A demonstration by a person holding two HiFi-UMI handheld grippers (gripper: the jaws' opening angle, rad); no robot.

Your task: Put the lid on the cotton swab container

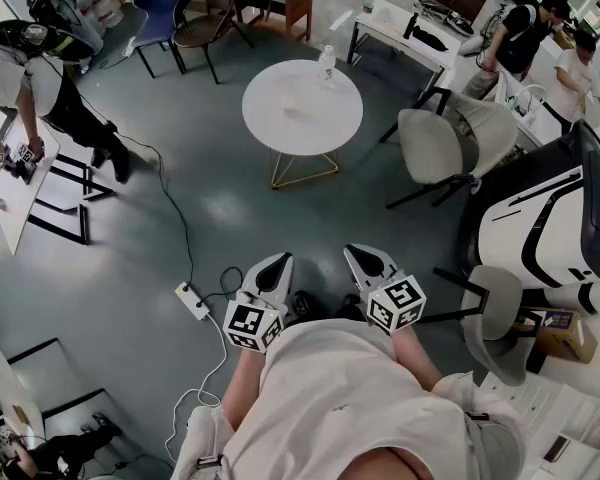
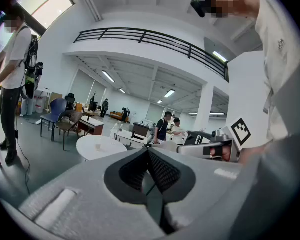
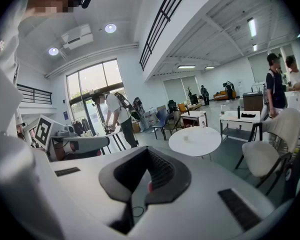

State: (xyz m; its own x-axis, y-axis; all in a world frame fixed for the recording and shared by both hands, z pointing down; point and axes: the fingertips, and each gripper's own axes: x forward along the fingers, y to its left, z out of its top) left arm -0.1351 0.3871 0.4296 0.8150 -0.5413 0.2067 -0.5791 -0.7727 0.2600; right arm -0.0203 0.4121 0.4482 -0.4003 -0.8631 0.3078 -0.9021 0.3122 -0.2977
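No cotton swab container or lid can be made out in any view. I hold both grippers close to my body, above the grey floor. In the head view the left gripper and the right gripper point forward, side by side, jaws pressed together with nothing between them. The left gripper view shows its jaws meeting along one seam; the right gripper view shows the same. A round white table stands ahead of me, with a clear bottle and a small white item too small to identify on it.
A power strip and its cable lie on the floor just ahead on the left. A beige chair and a white machine stand on the right. A person works at a table on the left; others stand at the back right.
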